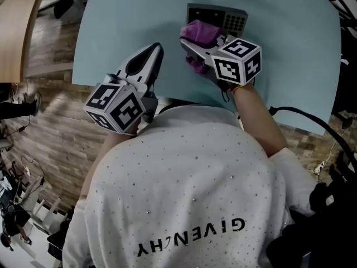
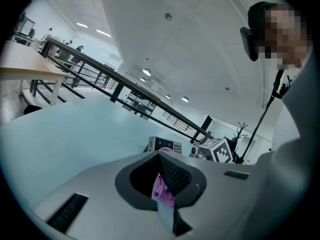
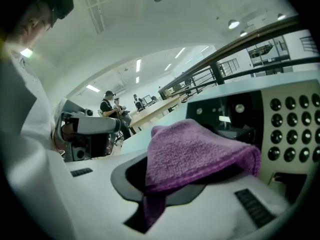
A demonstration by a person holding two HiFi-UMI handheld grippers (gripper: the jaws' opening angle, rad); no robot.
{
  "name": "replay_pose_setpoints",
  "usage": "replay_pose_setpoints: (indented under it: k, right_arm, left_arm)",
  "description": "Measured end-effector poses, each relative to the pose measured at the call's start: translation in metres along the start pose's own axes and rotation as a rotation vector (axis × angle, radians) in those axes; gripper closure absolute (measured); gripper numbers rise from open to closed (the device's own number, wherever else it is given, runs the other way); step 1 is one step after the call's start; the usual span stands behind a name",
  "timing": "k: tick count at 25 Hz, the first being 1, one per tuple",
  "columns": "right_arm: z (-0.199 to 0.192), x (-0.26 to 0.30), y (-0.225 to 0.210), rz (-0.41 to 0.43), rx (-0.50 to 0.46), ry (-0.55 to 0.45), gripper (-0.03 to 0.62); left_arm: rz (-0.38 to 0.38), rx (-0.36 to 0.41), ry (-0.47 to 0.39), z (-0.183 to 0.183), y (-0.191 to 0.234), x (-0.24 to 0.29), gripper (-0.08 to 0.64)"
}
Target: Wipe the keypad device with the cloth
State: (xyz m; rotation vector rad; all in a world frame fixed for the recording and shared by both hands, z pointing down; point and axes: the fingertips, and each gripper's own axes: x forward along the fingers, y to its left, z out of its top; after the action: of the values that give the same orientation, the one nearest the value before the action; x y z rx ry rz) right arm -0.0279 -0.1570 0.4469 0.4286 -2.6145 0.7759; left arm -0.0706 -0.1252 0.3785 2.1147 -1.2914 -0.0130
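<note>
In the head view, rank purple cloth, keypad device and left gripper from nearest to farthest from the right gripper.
1. purple cloth, in the right gripper's jaws.
2. keypad device, just beyond.
3. left gripper, off to the left.

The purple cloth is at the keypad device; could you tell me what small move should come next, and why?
Probably slide the right gripper sideways across the keypad device: it is shut on the cloth, which covers only the dark end, leaving the buttons bare.

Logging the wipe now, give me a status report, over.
Left gripper empty, jaws slightly apart, clear of device. Right gripper shut on purple cloth, cloth on keypad device. Nothing in the way.
</note>
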Motion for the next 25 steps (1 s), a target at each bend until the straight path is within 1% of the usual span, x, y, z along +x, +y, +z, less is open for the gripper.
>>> replay_pose_setpoints:
  k: [6, 11, 14, 18, 22, 25]
  right_arm:
    - [-0.002, -0.017, -0.011, -0.023, 0.073, -0.028, 0.552]
    - [-0.012, -0.040, -0.028, -0.040, 0.098, -0.036, 0.552]
    - [-0.017, -0.056, -0.034, -0.027, 0.116, -0.028, 0.552]
    - [-0.019, -0.077, -0.049, -0.015, 0.164, -0.043, 0.552]
    - [-0.020, -0.080, -0.053, 0.002, 0.201, -0.053, 0.551]
    - [-0.024, -0.080, -0.055, 0.024, 0.210, -0.038, 0.551]
  left_arm:
    - [-0.038, 0.001, 0.015, 0.003, -0.001, 0.008, 0.560]
    - [-0.082, 0.003, 0.048, -0.006, -0.013, 0.029, 0.560]
    - [-0.109, 0.002, 0.067, -0.009, -0.019, 0.038, 0.560]
    - [-0.125, -0.002, 0.093, -0.013, -0.023, 0.054, 0.560]
    - [-0.153, -0.011, 0.122, -0.016, -0.020, 0.065, 0.560]
    - [-0.158, -0.006, 0.137, -0.016, -0.016, 0.075, 0.560]
